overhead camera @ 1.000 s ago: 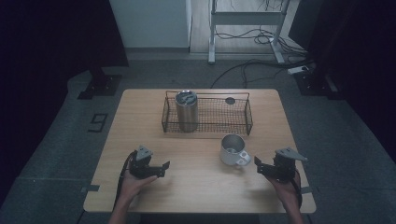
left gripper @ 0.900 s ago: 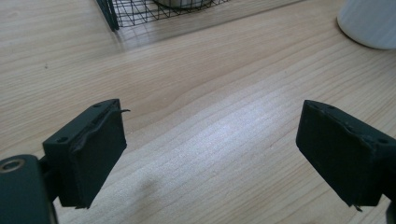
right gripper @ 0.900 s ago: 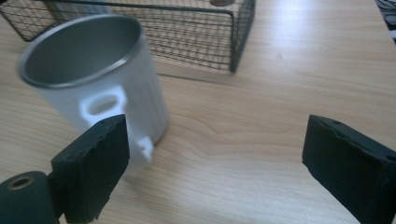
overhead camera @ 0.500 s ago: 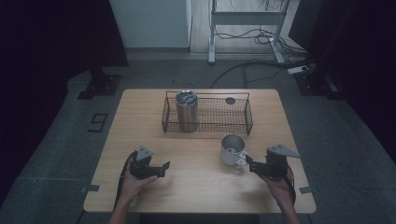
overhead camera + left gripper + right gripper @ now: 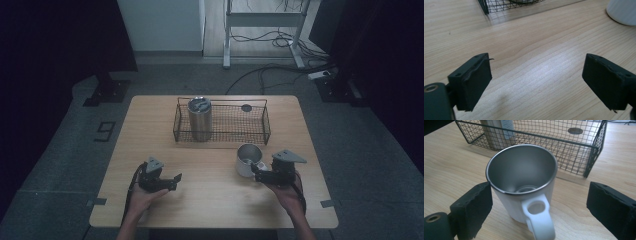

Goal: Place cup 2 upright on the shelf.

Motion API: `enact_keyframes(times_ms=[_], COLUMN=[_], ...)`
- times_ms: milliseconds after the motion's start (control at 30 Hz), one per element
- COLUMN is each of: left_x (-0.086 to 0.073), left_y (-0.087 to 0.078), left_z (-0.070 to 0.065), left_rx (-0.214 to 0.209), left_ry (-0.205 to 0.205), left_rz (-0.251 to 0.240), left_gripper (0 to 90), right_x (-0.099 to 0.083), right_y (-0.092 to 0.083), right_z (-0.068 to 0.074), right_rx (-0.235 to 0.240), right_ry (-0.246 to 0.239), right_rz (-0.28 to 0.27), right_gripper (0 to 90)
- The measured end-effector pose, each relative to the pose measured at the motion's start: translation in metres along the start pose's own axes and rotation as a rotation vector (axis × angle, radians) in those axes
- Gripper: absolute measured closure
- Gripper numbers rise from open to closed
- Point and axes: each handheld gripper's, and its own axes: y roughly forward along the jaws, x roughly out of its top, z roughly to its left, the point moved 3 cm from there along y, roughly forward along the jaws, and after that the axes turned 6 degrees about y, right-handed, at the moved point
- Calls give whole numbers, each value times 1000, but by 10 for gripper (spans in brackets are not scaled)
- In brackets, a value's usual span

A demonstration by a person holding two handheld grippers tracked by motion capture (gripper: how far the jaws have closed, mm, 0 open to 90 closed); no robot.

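A white mug [image 5: 248,159] with a steel inside stands upright on the wooden table [image 5: 210,205], just in front of the wire basket [image 5: 268,127]. In the right gripper view the mug [image 5: 522,180] turns its handle [image 5: 540,220] toward the camera. My right gripper [image 5: 256,172] is open, its jaws having just been opening; they stand on either side of the handle without touching it. My left gripper [image 5: 174,178] rests at the front left, open over bare wood [image 5: 536,72]; its jaws have just been closing a little with nothing between them.
The wire basket [image 5: 596,146] holds an upright steel tumbler [image 5: 200,119] at its left end and a small dark disc [image 5: 246,107] at the back right. Bare wood lies between the two hands. Cables and a stand's legs are on the floor beyond the table.
The right hand has slid left toward the mug, bringing its jaws up to the handle. The left hand has kept still.
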Motion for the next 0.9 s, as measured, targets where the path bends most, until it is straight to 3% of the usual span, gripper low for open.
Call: enact_keyframes(times_ms=[733, 900], left_x=[-2, -2], left_y=[2, 2], left_z=[-3, -1], left_rx=[-7, 9], left_ry=[4, -2], left_rz=[14, 19], left_gripper=[96, 95], right_x=[13, 14], right_y=[29, 35], right_z=[13, 14], right_rx=[26, 20], right_ry=[-20, -30], right_rz=[57, 69], right_gripper=[0, 0])
